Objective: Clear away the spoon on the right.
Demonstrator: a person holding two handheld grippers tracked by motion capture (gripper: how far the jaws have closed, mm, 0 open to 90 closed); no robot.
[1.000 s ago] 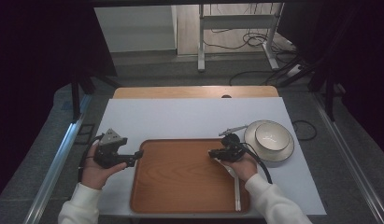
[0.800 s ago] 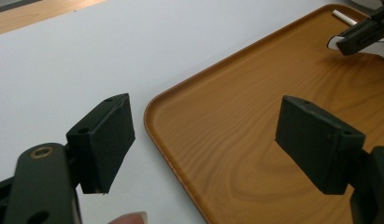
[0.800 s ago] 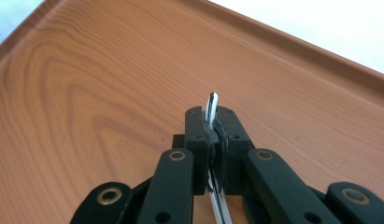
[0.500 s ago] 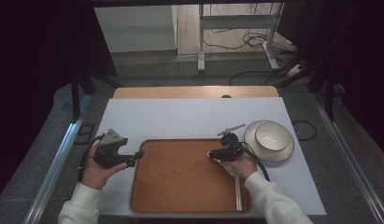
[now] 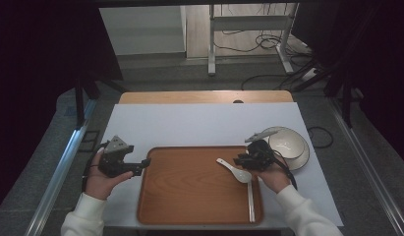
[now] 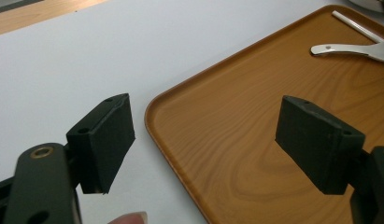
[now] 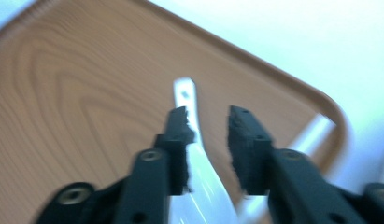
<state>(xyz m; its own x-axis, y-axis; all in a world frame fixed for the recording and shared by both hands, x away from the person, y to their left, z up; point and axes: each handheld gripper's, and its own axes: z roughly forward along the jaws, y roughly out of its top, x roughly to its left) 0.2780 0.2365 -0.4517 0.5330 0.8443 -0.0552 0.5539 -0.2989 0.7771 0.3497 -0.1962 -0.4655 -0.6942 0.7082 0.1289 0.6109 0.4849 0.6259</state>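
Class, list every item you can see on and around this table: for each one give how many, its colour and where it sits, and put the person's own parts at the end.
Tray: one, brown wood-grain, on the near middle of the white sheet.
Spoon: one, white, on the tray's right part, below the right gripper's fingers.
Chopsticks: pale, along the tray's right edge; count unclear.
Bowl: one, white with a dark rim, right of the tray on the sheet.
White sheet: one, covering most of the table.
Table: one, light wood, bare strip at the far edge.
Left gripper: one, black, open, at the tray's left corner.
Right gripper: one, black, over the spoon; whether it is gripped is unclear.
Sleeves: two, white, near edge.
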